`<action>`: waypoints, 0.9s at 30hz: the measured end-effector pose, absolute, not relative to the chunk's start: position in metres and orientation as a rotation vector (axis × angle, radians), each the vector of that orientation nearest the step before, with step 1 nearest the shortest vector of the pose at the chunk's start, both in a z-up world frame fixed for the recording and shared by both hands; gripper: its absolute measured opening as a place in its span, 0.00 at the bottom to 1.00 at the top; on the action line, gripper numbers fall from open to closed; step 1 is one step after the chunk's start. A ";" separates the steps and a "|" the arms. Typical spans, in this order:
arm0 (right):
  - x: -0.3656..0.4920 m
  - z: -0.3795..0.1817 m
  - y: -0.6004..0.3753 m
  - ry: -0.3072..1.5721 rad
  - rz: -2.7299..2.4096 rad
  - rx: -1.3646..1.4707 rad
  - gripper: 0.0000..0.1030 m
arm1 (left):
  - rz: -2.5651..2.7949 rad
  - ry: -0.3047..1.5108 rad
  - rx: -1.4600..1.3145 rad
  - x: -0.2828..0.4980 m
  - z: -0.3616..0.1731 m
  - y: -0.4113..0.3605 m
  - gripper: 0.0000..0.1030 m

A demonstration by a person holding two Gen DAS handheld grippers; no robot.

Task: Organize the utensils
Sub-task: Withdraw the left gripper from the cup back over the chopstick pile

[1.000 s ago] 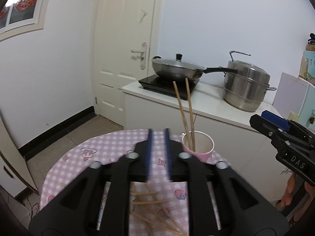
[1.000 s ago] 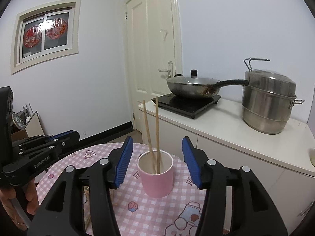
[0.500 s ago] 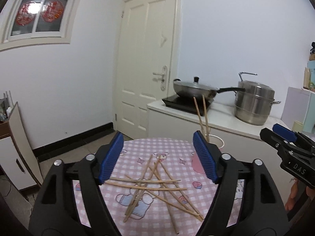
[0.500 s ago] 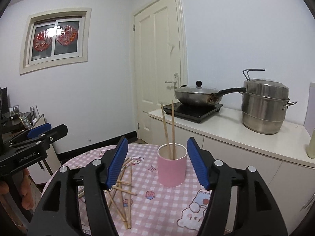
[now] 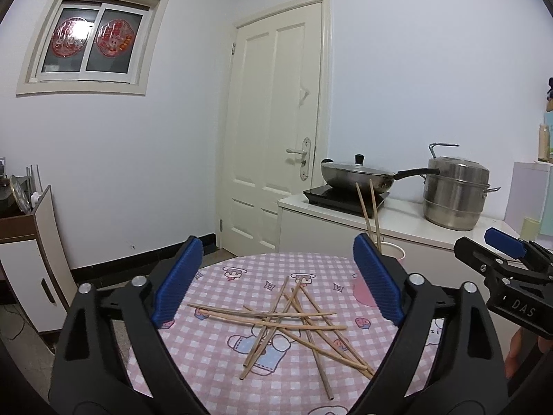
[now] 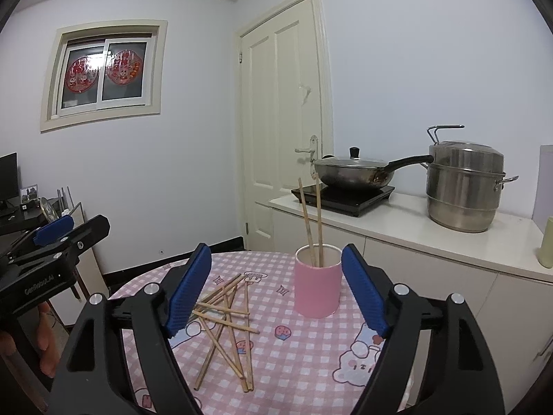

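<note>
Several wooden chopsticks lie crossed in a loose heap on the round table with a pink checked cloth. A pink cup stands upright at the far right of the table with two chopsticks in it. My left gripper hangs before the heap, its jaws opening wide with nothing between them. My right gripper is back from the cup, its jaws opening, and nothing is held; the cup shows in the gap but stands farther off.
Behind the table runs a white counter with a lidded wok on an induction plate and a steel steamer pot. A cream door is at the back. A low cabinet stands at the left.
Both grippers have drawn back from the cup and opened wider. The left one was nearly shut by the cup; now the whole heap of chopsticks shows between its spread fingers.
</note>
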State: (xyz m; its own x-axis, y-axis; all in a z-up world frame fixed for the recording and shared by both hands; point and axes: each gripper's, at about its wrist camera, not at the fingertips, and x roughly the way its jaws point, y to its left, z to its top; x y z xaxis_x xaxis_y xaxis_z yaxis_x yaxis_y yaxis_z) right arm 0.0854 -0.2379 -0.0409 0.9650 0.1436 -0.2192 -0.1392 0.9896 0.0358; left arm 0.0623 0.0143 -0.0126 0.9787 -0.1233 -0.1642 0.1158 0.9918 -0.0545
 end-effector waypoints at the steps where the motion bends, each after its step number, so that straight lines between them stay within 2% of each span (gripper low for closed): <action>1: 0.085 -0.042 -0.236 0.226 0.145 0.019 0.73 | -0.118 0.167 -0.042 0.062 -0.014 0.015 0.87; 8: 0.094 -0.055 -0.227 0.270 0.161 0.017 0.73 | -0.087 0.192 -0.002 0.069 -0.027 0.021 0.91; 27: 0.167 -0.115 -0.204 0.483 0.172 -0.055 0.73 | -0.150 0.432 0.082 0.141 -0.082 0.029 0.92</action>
